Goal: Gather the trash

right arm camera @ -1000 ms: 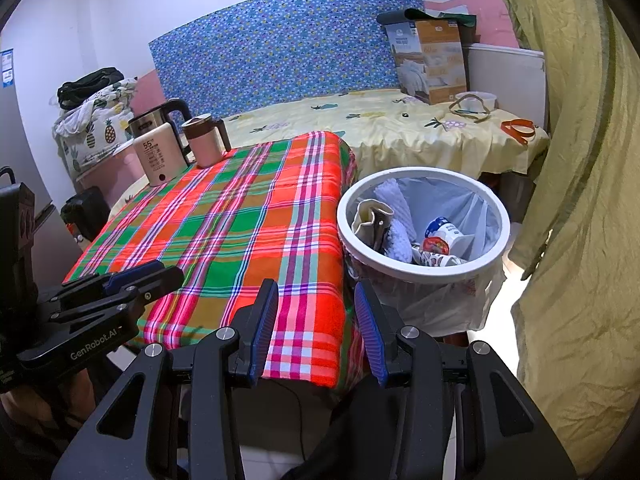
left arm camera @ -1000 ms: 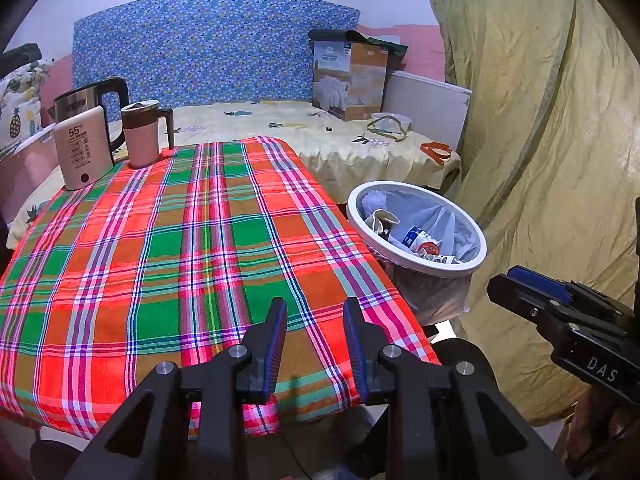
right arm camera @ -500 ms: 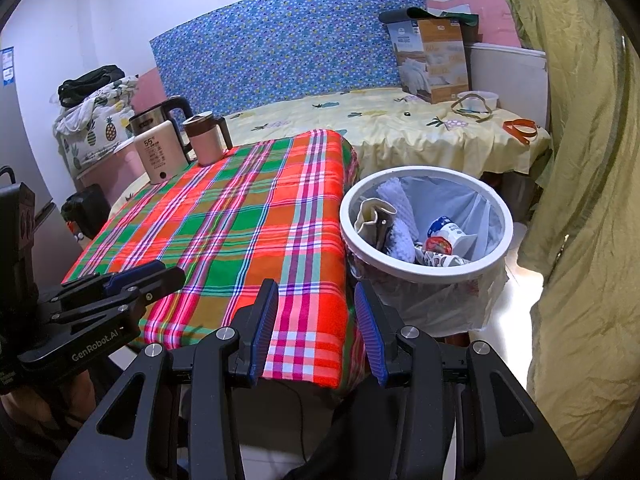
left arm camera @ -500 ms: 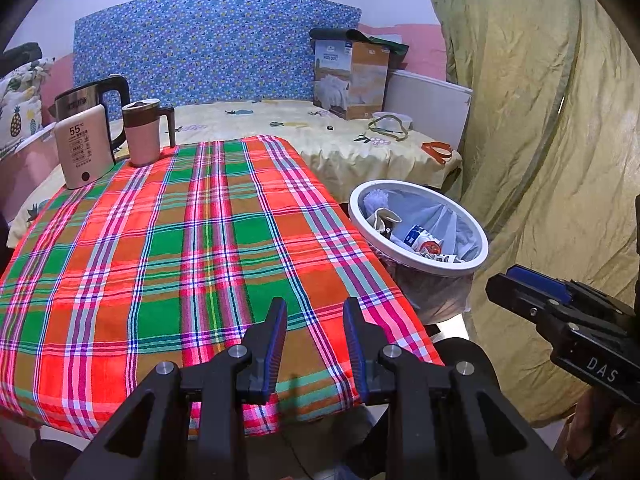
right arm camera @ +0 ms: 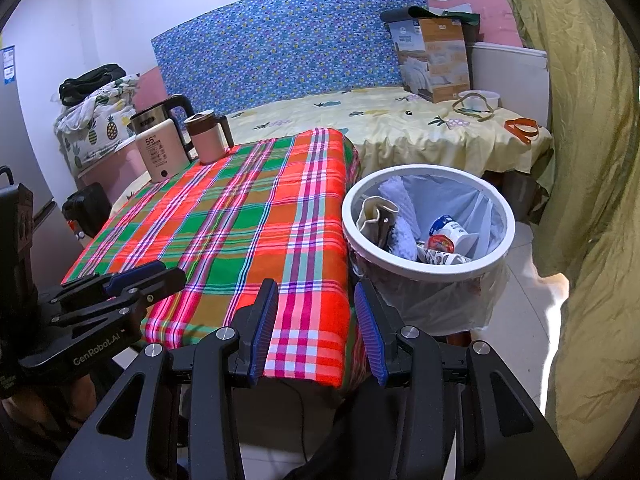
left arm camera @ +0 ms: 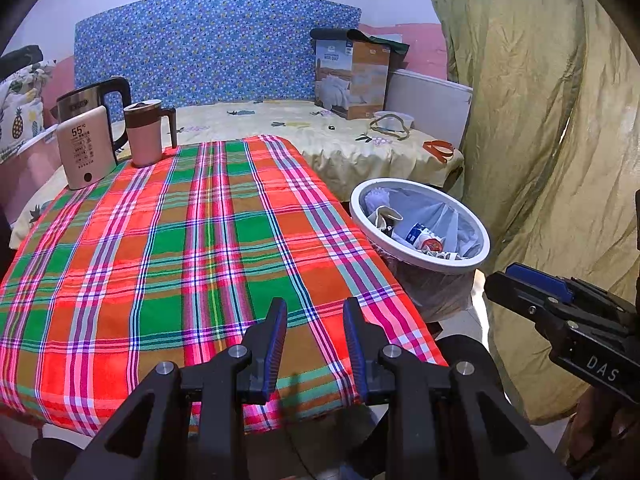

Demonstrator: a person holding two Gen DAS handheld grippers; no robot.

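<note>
We hold the left gripper (left arm camera: 314, 344) and right gripper (right arm camera: 316, 332) over the near edge of the plaid cloth-covered table (left arm camera: 192, 240), jaws parted on nothing, because the trash already lies in the white-rimmed, bag-lined round bin (right arm camera: 427, 220) just beside it

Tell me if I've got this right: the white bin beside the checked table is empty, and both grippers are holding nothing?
Not quite. The white bin already holds trash: a small pot and crumpled paper, seen best in the right wrist view. The rest stands: left gripper and right gripper hold nothing.
</note>
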